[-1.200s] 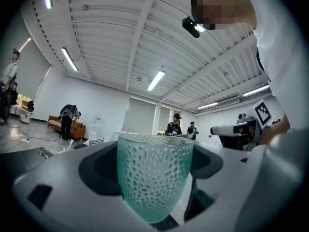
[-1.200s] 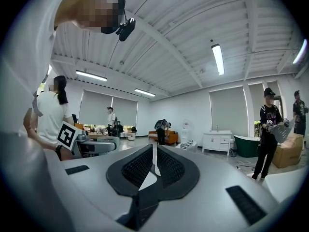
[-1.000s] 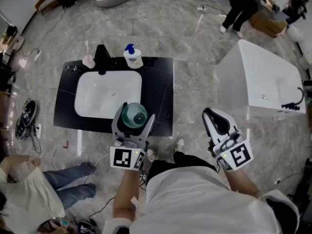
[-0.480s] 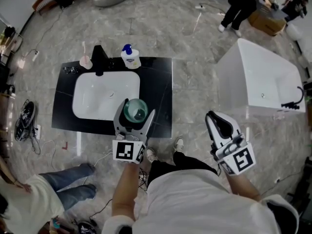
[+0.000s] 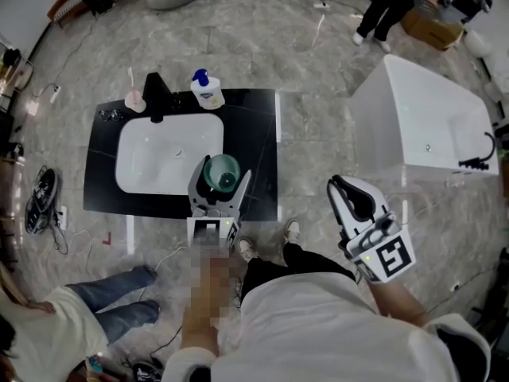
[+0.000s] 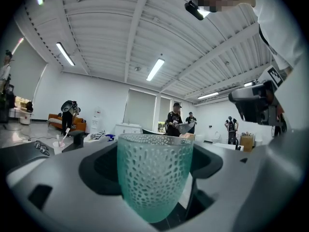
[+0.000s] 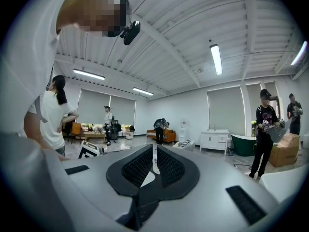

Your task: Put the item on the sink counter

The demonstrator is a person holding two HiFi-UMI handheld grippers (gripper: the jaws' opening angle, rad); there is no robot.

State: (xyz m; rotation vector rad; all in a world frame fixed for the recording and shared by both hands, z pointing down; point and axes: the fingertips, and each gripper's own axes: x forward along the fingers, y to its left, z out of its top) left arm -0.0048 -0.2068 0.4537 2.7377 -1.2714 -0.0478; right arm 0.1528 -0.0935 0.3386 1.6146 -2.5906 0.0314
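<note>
The cup (image 5: pixel 222 170), teal and dimpled, stands upright with the left tool (image 5: pixel 221 180) pinching its wall. It is above the black tabletop's (image 5: pixel 258 126) front strip, at 4 o'clock from the basin (image 5: pixel 163 153); I cannot tell whether it touches. It looks like glass: stiff, light, slick and breakable, so a firm mid-wall hold suits it. The right tool (image 5: pixel 347 193) is pressed together on nothing, at 3 o'clock.
</note>
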